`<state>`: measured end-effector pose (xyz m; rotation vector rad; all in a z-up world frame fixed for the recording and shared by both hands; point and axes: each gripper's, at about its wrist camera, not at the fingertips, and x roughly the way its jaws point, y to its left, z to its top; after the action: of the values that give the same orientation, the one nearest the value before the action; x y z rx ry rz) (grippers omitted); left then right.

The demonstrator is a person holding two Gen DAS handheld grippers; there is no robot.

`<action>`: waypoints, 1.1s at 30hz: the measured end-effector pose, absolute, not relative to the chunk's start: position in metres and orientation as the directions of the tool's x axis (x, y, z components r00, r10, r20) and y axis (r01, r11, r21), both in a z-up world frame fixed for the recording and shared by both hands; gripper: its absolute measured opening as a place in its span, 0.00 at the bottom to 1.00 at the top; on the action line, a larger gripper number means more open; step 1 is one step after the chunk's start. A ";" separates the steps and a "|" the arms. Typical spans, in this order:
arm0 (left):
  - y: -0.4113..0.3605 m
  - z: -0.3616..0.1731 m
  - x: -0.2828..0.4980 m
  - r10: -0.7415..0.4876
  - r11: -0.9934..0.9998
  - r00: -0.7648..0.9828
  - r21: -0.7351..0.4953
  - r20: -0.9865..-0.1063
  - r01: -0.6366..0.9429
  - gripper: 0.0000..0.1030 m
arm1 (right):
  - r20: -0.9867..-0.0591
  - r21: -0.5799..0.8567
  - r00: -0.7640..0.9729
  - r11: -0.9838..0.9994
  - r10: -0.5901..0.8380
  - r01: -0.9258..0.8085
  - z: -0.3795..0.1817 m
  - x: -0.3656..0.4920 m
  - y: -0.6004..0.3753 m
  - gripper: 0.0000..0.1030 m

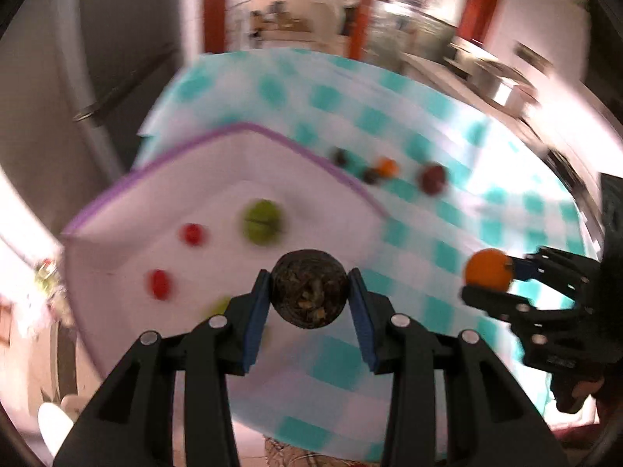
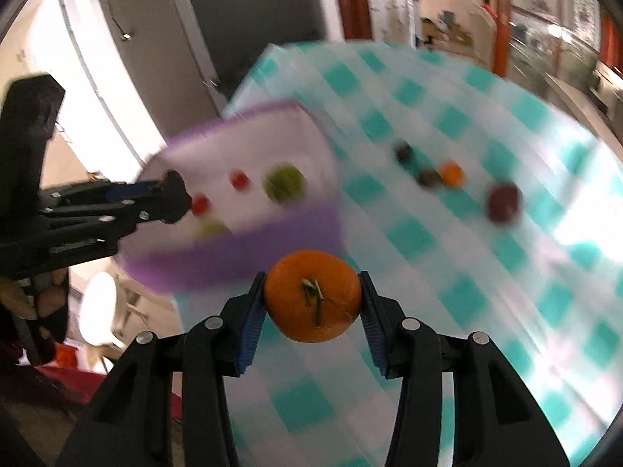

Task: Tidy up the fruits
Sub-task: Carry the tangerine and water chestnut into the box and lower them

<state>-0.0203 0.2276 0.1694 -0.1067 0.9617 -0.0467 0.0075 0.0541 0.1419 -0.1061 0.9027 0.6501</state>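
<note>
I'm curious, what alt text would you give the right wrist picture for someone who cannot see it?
A hand-held gripper clamps an orange above a teal checked tablecloth. To its left, a purple-rimmed tray holds blurred red and green fruits, and the other hand-held gripper reaches over it with something dark. More small fruits lie loose on the cloth.

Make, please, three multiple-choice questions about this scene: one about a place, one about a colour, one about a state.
1. Where does the large green fruit lie?
A. In the purple-rimmed bin
B. On the checked tablecloth
C. In a gripper

2. What colour is the fruit in the right gripper?
A. Red
B. Orange
C. Green

3. What is the state of the left gripper?
A. Open and empty
B. Shut on a dark round fruit
C. Resting on the tablecloth

Answers:
1 A: it sits on the bin's white floor.
2 B: an orange fruit with a stem sits between the pads.
3 B: both pads press the dark fruit's sides.
</note>
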 end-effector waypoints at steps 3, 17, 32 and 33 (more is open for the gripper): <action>0.281 0.154 0.014 -0.058 0.992 0.495 -0.107 -0.867 -0.071 0.39 | -0.759 0.171 0.425 0.781 0.493 -0.601 0.149 0.035 0.102 0.44; 0.321 0.033 0.098 -0.116 0.992 0.153 -0.107 -0.981 0.068 0.40 | -0.993 0.015 0.078 0.761 0.087 -0.648 0.024 0.105 0.214 0.44; 0.311 0.008 0.106 -0.117 0.985 0.035 -0.111 -0.993 0.130 0.65 | -0.998 0.026 -0.062 0.793 -0.015 -0.608 0.004 0.127 0.221 0.57; 0.312 0.007 0.107 -0.107 0.987 0.037 -0.101 -0.994 0.128 0.67 | -0.998 0.032 -0.056 0.799 -0.002 -0.601 0.006 0.130 0.220 0.63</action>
<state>0.1070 0.3117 0.0072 0.0170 1.5236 -0.1801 0.1301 0.2204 0.0065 -0.4960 1.5650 0.5219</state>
